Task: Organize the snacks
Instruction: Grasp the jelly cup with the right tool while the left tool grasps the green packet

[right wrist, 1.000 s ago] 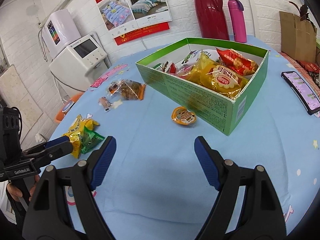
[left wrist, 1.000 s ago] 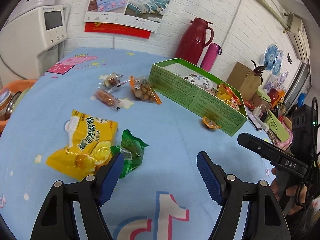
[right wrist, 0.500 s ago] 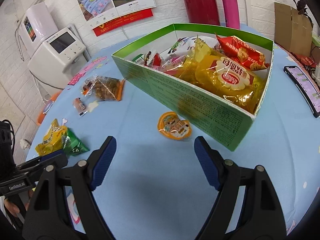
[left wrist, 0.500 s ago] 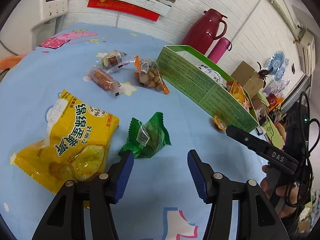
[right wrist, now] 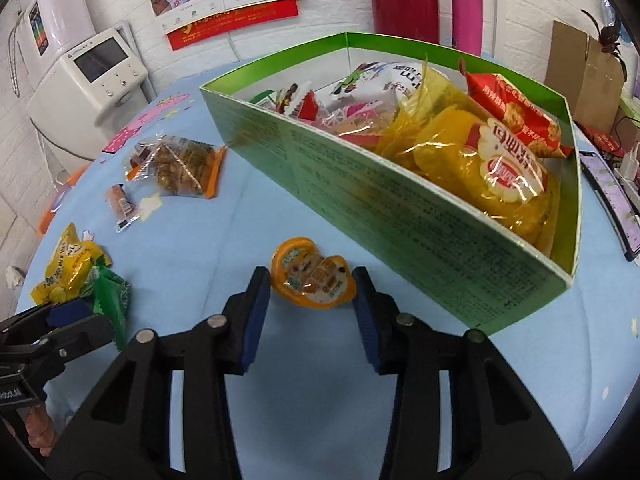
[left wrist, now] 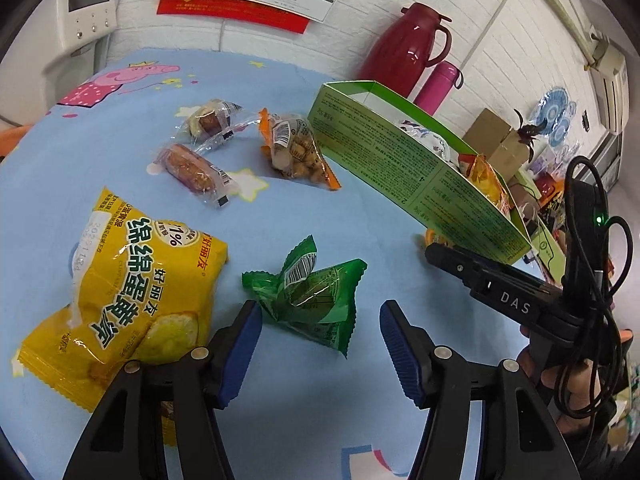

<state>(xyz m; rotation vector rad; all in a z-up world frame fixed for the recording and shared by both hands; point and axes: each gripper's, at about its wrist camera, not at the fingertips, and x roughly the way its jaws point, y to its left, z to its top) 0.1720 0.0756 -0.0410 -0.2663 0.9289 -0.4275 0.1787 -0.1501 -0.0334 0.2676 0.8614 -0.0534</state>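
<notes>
Now we're bracketing the orange jelly cup (right wrist: pixel 313 280) w/ right gripper (right wrist: pixel 313 300) jaws apart, left gripper (left wrist: pixel 320 328) likewise round the crinkly green packet (left wrist: pixel 310 294); both light, slippery.

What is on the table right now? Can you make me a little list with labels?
table cover: blue cartoon cloth
box: green box, open on top, already holding several snack packs
left gripper: open, around the green packet
right gripper: open, fingers either side of the orange jelly cup, close in front of the box
yellow cake bag: flat on the cloth, beside the green packet
other loose snacks: nut bag, two clear-wrapped pastries
behind the box: red thermos jug, pink bottle
</notes>
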